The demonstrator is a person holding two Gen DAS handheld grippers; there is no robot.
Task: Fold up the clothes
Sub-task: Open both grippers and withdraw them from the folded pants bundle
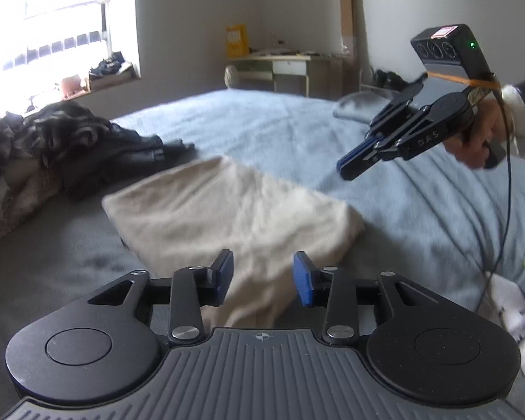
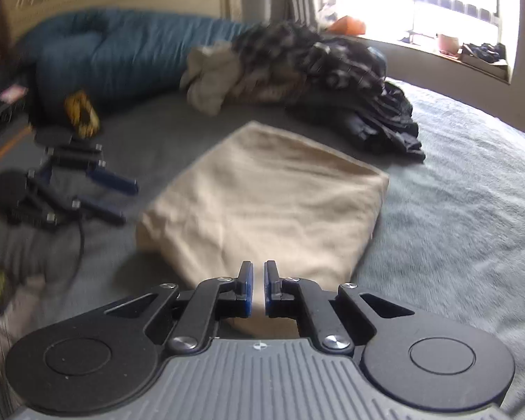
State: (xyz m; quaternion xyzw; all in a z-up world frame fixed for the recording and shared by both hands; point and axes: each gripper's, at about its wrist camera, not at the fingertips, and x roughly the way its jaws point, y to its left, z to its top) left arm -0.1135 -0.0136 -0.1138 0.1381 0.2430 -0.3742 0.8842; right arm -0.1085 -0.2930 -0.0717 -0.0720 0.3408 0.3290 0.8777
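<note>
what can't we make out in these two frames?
- Near edge of the beige cloth: hidden behind the left gripper body in the left view and the right gripper body in the right.
- Clothes pile: motion-blurred in the right view, items indistinguishable.
- Window: overexposed, outside unreadable.

Bright window (image 1: 45, 24) lights pale walls, a corner desk (image 1: 283, 70) beyond.

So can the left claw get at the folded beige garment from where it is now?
Probably yes. The left claw is open and points straight at the beige garment, whose near edge lies just beyond its tips with nothing between. The right claw hangs off to the side, above the bed.
</note>
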